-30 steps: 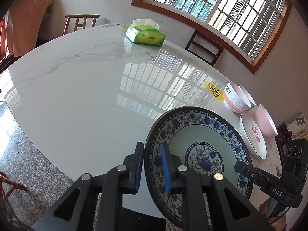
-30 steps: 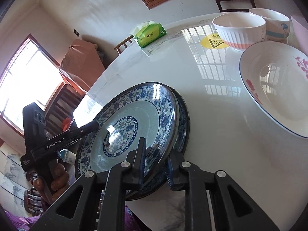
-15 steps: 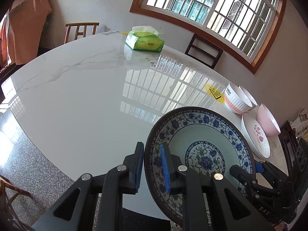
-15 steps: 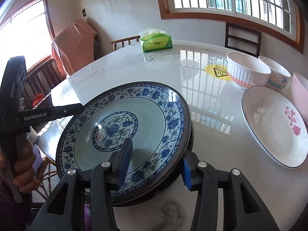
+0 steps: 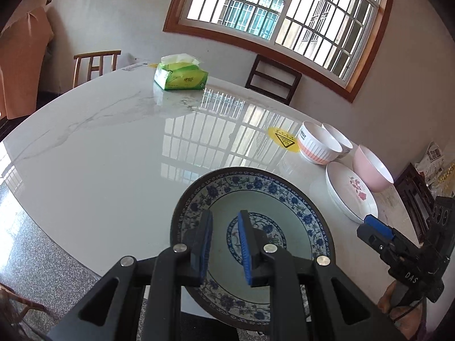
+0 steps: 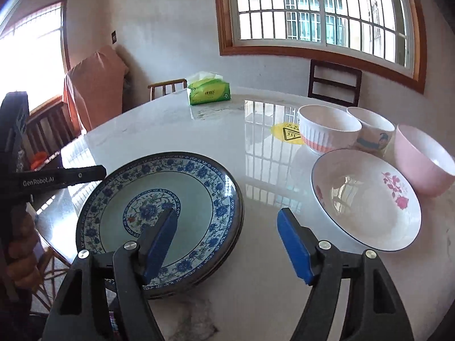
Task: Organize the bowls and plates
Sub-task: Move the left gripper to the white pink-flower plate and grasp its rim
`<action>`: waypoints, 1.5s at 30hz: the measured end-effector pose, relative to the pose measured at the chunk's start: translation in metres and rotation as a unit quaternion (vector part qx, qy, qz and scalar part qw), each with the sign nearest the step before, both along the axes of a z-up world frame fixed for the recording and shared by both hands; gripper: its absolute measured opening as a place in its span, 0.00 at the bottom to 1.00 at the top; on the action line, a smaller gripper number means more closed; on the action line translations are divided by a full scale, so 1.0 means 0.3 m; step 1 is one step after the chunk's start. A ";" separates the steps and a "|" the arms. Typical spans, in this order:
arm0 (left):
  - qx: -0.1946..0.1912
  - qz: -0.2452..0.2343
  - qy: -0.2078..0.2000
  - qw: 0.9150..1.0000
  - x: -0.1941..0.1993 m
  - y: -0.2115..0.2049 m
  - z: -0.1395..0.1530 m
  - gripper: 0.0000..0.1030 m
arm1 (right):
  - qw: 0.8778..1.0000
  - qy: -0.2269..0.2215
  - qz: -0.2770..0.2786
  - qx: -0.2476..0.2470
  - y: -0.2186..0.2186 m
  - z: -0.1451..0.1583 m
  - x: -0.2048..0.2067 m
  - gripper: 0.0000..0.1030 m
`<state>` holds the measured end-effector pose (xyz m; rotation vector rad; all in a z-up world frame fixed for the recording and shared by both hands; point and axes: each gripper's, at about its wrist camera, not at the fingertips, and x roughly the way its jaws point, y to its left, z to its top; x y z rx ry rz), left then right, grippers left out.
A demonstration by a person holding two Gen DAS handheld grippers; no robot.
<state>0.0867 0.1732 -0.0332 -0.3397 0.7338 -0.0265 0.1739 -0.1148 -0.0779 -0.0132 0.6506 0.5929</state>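
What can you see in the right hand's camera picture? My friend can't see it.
The right gripper is open above a white table, next to a stack of blue flowered plates. To the right sit a white plate with pink flowers, a striped bowl, a cup and a pink bowl.

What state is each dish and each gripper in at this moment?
blue patterned plates: stacked, flat on the table edge, not gripped.
left gripper: open, over the stack.
right gripper: wide open, holding nothing.
floral plate: upright, empty.
ribbed bowl: upright, empty.
pink bowl: upright, contents not visible.
cartoon bowl: upright, behind the ribbed bowl.
tissue pack: opened, tissue sticking out.
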 end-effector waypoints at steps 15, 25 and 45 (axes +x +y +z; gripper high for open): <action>-0.053 -0.156 0.038 0.986 0.288 -0.457 0.039 0.33 | 0.971 0.108 -0.154 0.145 -0.692 -0.083 0.195 0.65; -0.075 -0.146 0.103 0.981 0.521 -0.540 -0.020 0.50 | 0.956 0.160 -0.135 0.207 -0.738 -0.138 0.341 0.48; -0.082 -0.137 0.182 0.970 0.674 -0.616 -0.184 0.11 | 0.954 0.203 -0.114 0.186 -0.681 -0.174 0.474 0.35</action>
